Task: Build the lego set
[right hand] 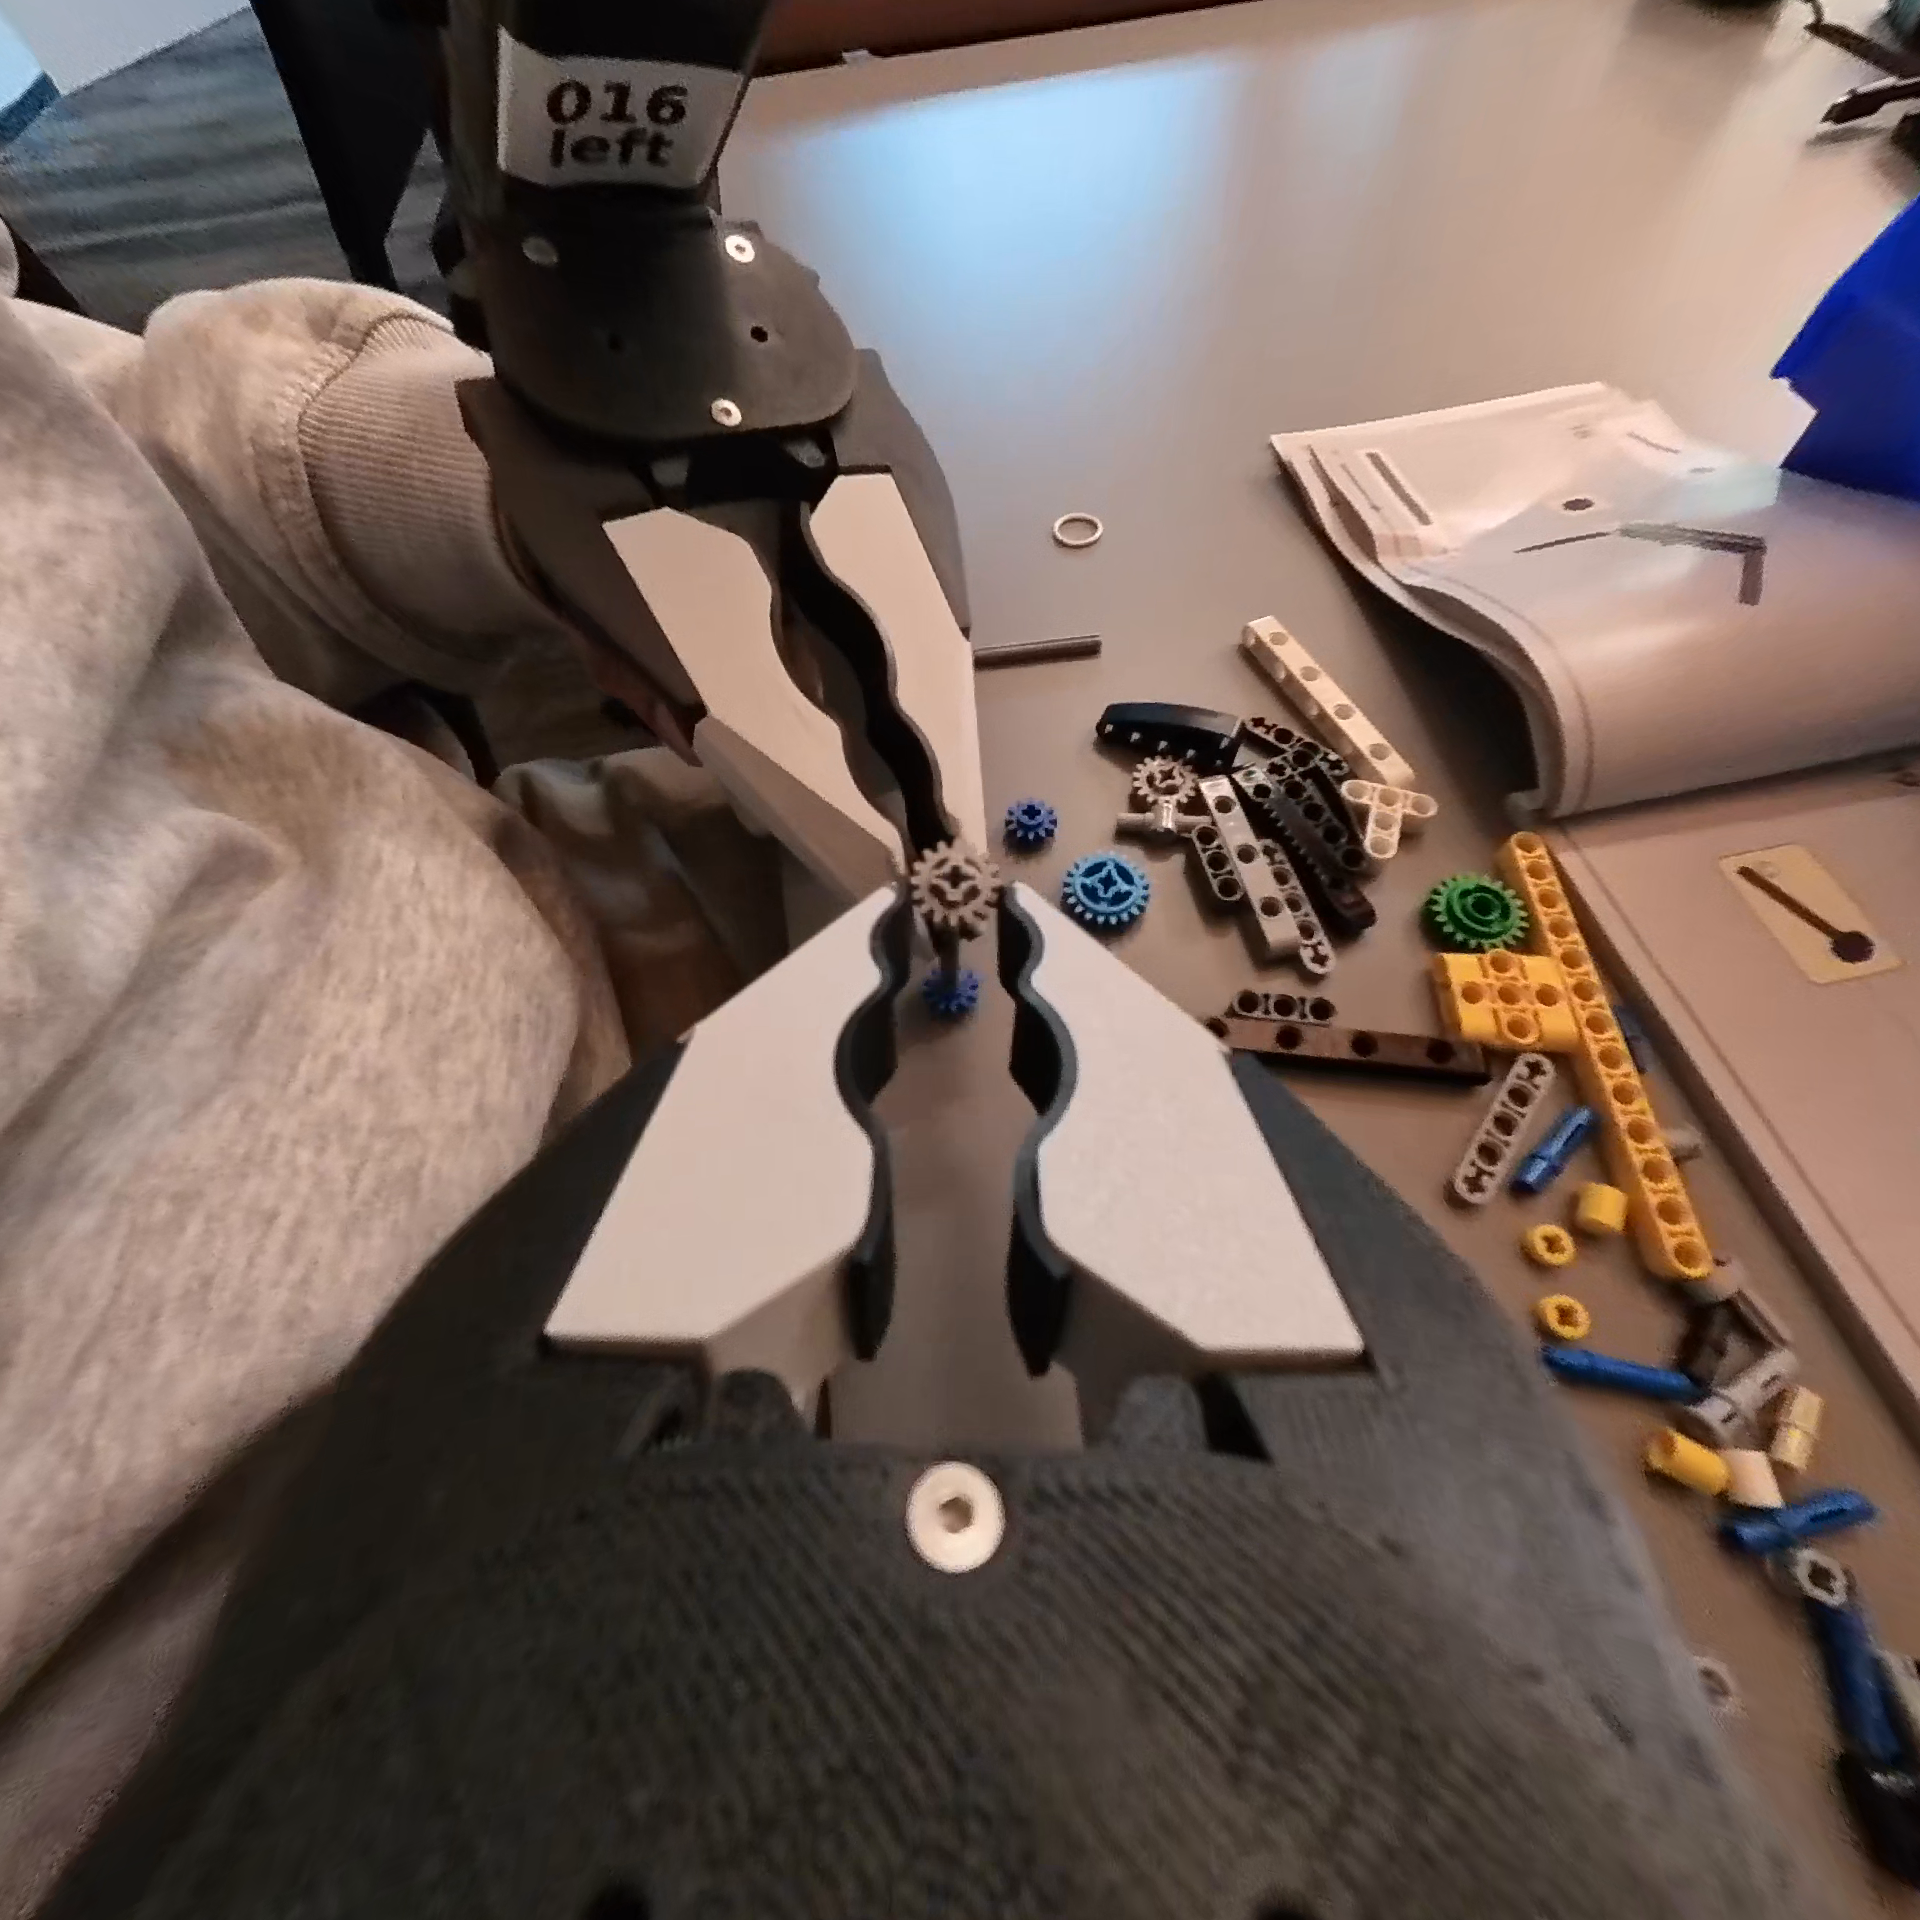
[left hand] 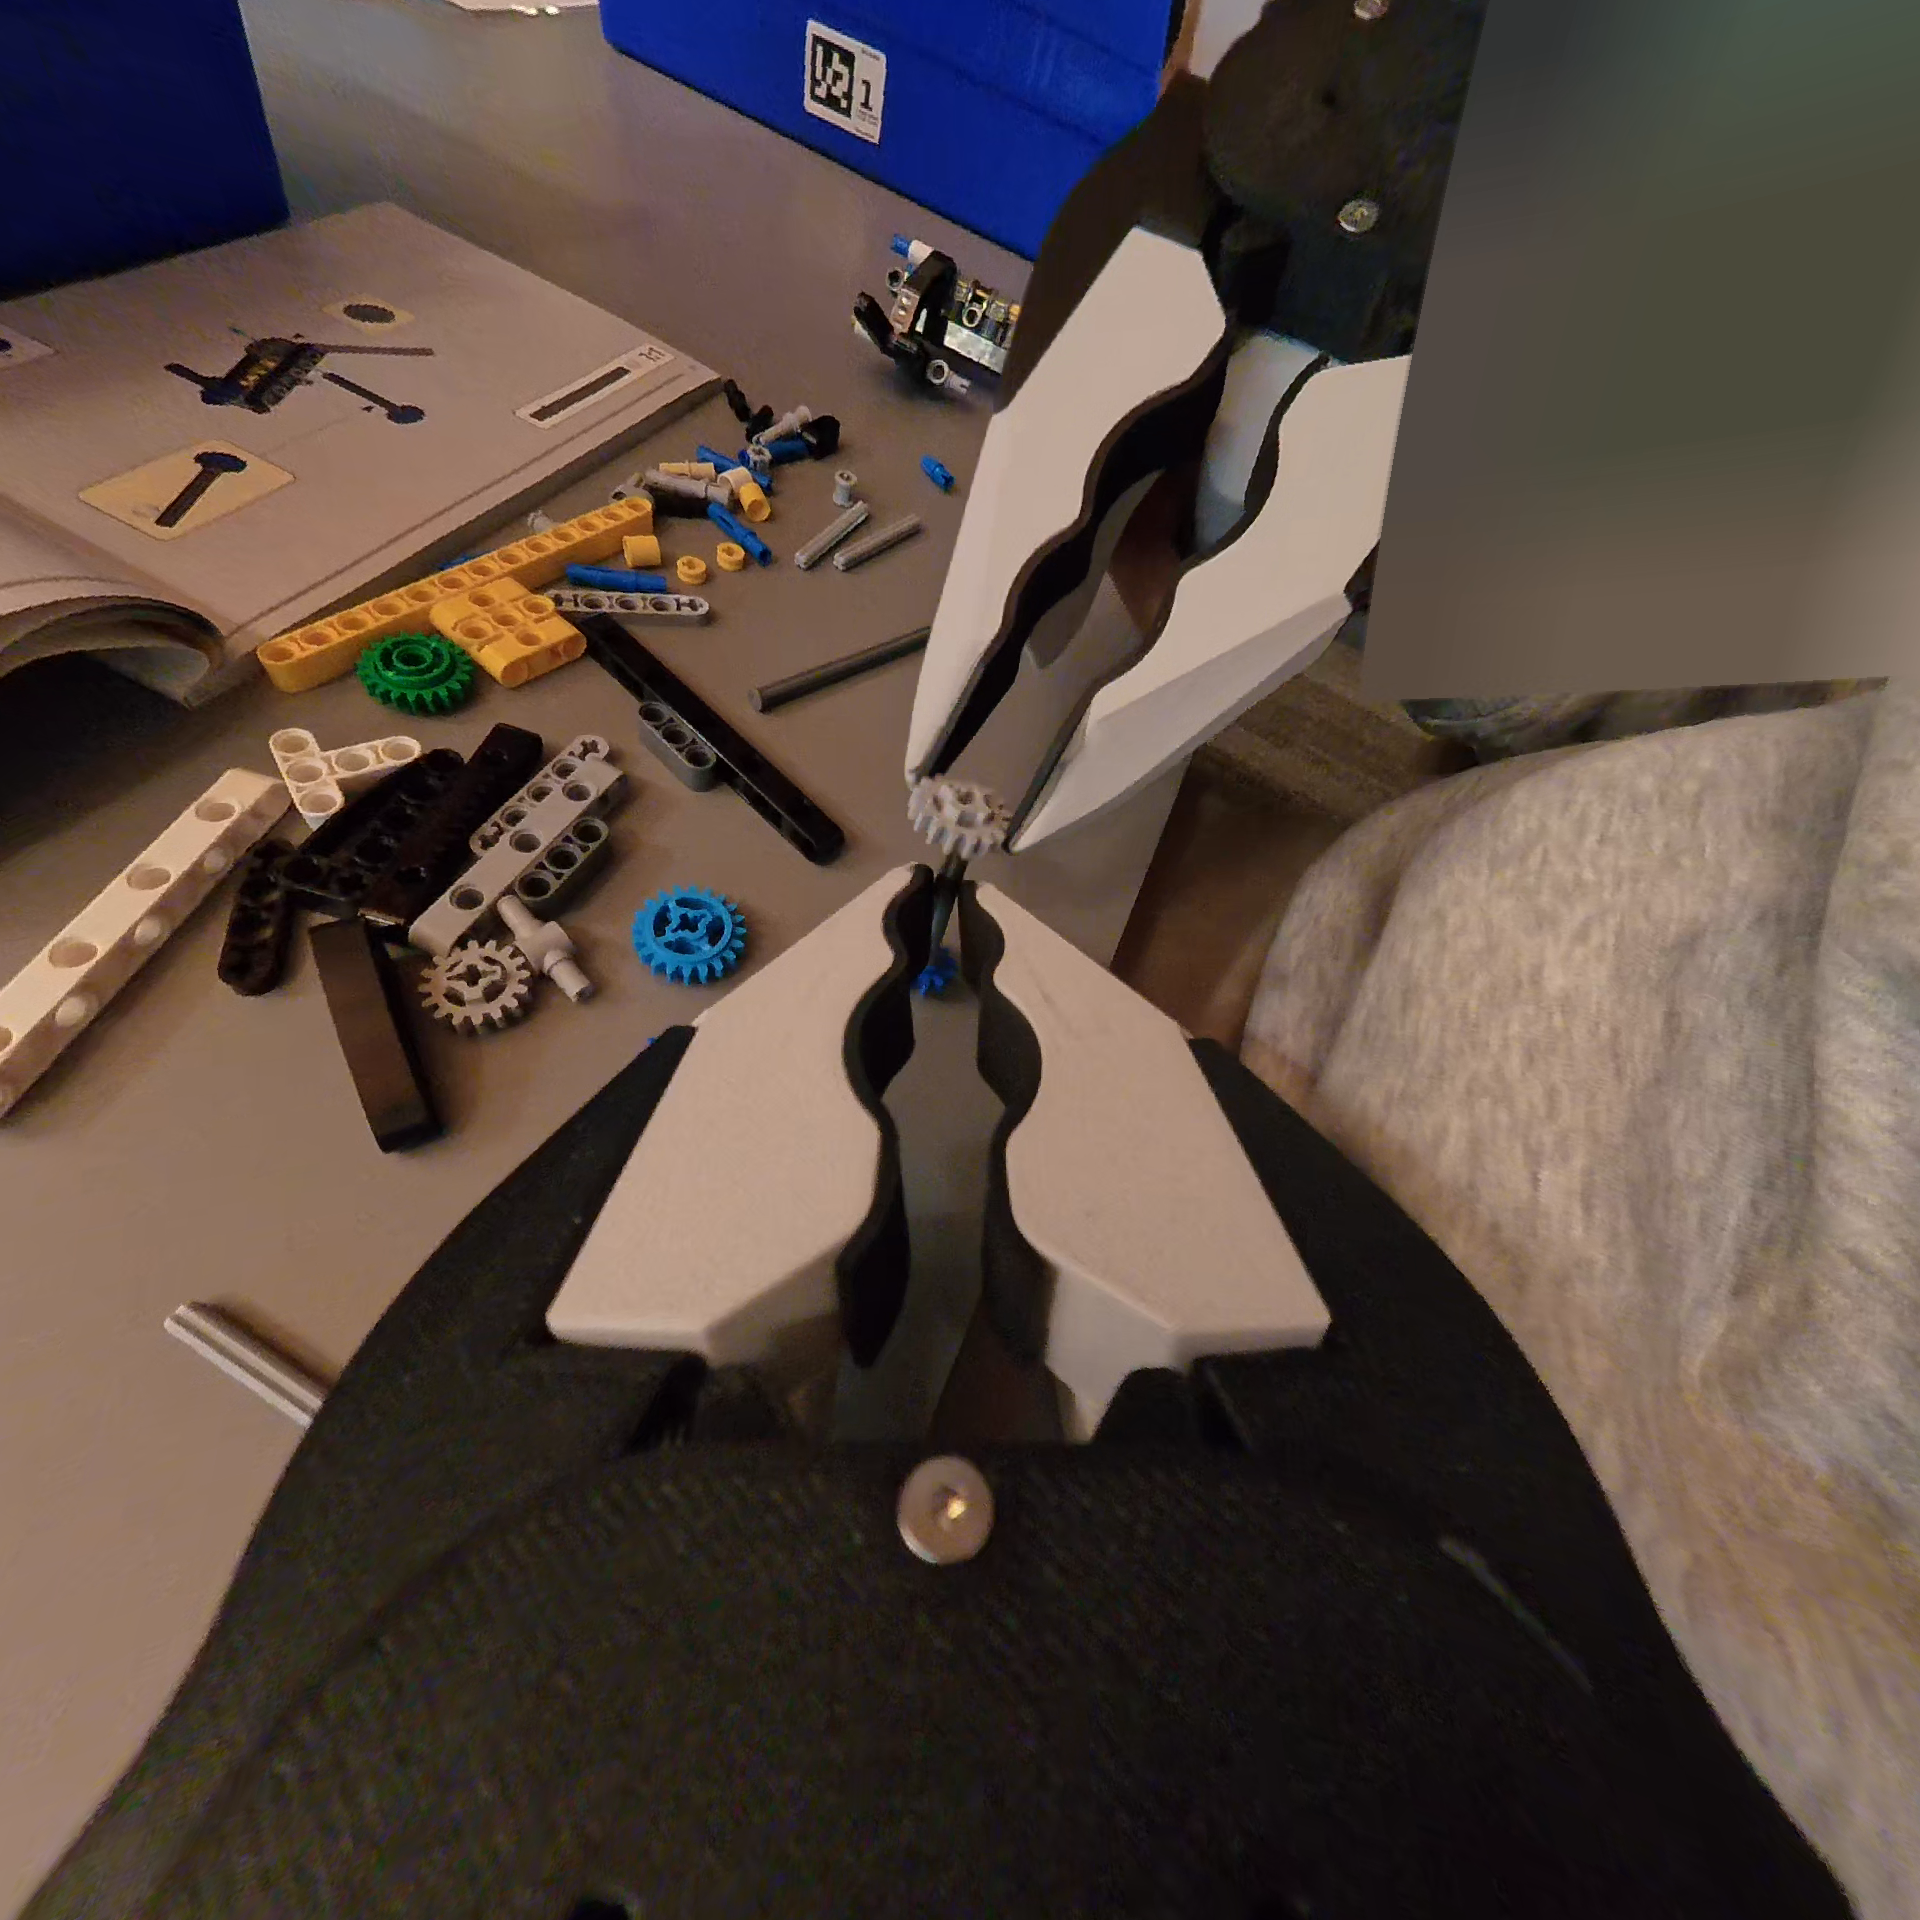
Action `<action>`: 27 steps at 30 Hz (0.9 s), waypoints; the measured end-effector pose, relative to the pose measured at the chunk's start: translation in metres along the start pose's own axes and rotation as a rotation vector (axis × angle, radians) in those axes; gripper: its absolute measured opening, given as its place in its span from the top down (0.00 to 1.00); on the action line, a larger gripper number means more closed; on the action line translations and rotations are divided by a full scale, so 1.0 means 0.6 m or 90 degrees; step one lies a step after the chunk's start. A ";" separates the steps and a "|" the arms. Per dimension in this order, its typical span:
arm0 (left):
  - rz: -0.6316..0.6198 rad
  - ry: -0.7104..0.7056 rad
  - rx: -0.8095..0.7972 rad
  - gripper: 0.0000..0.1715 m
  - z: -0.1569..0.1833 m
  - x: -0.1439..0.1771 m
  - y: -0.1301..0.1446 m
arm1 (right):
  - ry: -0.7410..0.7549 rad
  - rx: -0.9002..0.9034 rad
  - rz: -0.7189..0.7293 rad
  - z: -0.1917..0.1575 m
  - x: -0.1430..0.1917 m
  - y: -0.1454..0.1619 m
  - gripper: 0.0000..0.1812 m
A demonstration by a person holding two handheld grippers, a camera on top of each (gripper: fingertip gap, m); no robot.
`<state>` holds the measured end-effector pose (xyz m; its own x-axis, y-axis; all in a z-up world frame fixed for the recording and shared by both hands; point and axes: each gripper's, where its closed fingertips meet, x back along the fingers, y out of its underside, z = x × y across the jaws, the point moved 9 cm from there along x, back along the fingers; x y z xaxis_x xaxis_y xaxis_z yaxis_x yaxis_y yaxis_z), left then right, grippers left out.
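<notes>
Left gripper (left hand: 940,883) fingers clench a thin dark axle (left hand: 943,904), right gripper (right hand: 948,904) fingers pinch the small grey plastic gear (right hand: 949,886) on it; blue bin (left hand: 935,94) contents hidden.

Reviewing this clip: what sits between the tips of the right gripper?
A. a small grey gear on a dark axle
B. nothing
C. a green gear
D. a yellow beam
A: the right gripper is closed on the small grey gear, which sits on a dark axle held by the left gripper; the green gear and yellow beam lie on the table.
</notes>
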<state>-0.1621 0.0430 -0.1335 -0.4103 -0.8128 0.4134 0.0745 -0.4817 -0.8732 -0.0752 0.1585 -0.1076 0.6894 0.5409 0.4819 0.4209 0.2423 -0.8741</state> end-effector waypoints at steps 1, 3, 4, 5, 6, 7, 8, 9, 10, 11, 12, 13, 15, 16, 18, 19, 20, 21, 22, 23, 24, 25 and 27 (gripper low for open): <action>0.000 0.000 0.000 0.98 0.000 0.000 0.000 | -0.003 0.003 -0.004 0.001 0.000 -0.001 0.92; 0.000 0.000 0.001 0.98 0.000 0.000 0.000 | -0.012 0.005 -0.009 0.003 -0.001 -0.002 0.92; 0.000 0.000 0.001 0.98 0.000 0.000 0.000 | -0.016 0.006 -0.011 0.004 -0.001 -0.002 0.92; 0.001 0.000 0.001 0.98 0.000 0.000 0.001 | -0.019 0.006 -0.014 0.004 -0.001 -0.003 0.92; 0.001 -0.001 0.000 0.98 0.000 0.000 0.000 | -0.020 0.006 -0.018 0.005 -0.001 -0.004 0.92; 0.000 -0.002 0.000 0.98 0.000 0.000 0.001 | -0.020 0.005 -0.022 0.004 -0.001 -0.005 0.92; 0.001 -0.006 0.000 0.98 0.000 0.000 0.000 | -0.020 0.003 -0.027 0.003 -0.001 -0.006 0.92; 0.002 -0.010 0.002 0.98 -0.001 0.000 0.000 | -0.018 -0.001 -0.032 0.001 -0.001 -0.007 0.92; 0.004 -0.015 0.004 0.98 -0.001 0.000 0.000 | -0.015 -0.006 -0.035 0.000 -0.001 -0.007 0.92; 0.006 -0.021 0.005 0.98 -0.001 0.000 0.001 | -0.011 -0.014 -0.037 -0.002 -0.001 -0.007 0.92; 0.008 -0.026 0.005 0.98 0.000 0.000 0.002 | -0.004 -0.025 -0.038 -0.003 -0.001 -0.007 0.92; 0.010 -0.031 0.006 0.98 0.001 0.000 0.003 | 0.002 -0.038 -0.039 -0.004 -0.001 -0.007 0.92; 0.008 -0.044 0.011 0.98 0.002 -0.002 0.007 | 0.025 -0.055 -0.049 -0.006 0.000 -0.005 0.92; 0.000 -0.056 0.008 0.98 0.004 -0.004 0.010 | 0.042 -0.057 -0.054 -0.007 0.002 -0.003 0.92; 0.004 -0.084 -0.009 0.98 0.010 -0.008 0.015 | 0.066 -0.078 -0.052 -0.007 0.008 0.000 0.92; 0.010 -0.092 -0.017 0.98 0.013 -0.009 0.016 | 0.076 -0.091 -0.049 -0.007 0.012 0.002 0.92; 0.013 -0.097 -0.021 0.98 0.015 -0.009 0.017 | 0.085 -0.104 -0.046 -0.005 0.017 0.005 0.92; 0.013 -0.097 -0.022 0.97 0.016 -0.010 0.017 | 0.092 -0.117 -0.042 -0.004 0.022 0.009 0.92; 0.014 -0.095 -0.021 0.97 0.017 -0.010 0.017 | 0.098 -0.129 -0.039 -0.003 0.026 0.013 0.92; 0.015 -0.091 -0.018 0.97 0.016 -0.010 0.016 | 0.107 -0.140 -0.039 -0.002 0.030 0.018 0.92; 0.016 -0.087 -0.014 0.97 0.016 -0.009 0.016 | 0.116 -0.149 -0.040 0.000 0.035 0.022 0.92; 0.018 -0.083 -0.009 0.96 0.015 -0.009 0.016 | 0.121 -0.156 -0.042 0.001 0.038 0.027 0.92; 0.020 -0.076 -0.002 0.96 0.014 -0.008 0.016 | 0.140 -0.172 -0.048 0.003 0.046 0.035 0.92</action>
<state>-0.1516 0.0393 -0.1416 -0.2973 -0.8608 0.4130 0.0825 -0.4541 -0.8871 -0.0486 0.1801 -0.1127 0.7480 0.3367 0.5719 0.5962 0.0377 -0.8019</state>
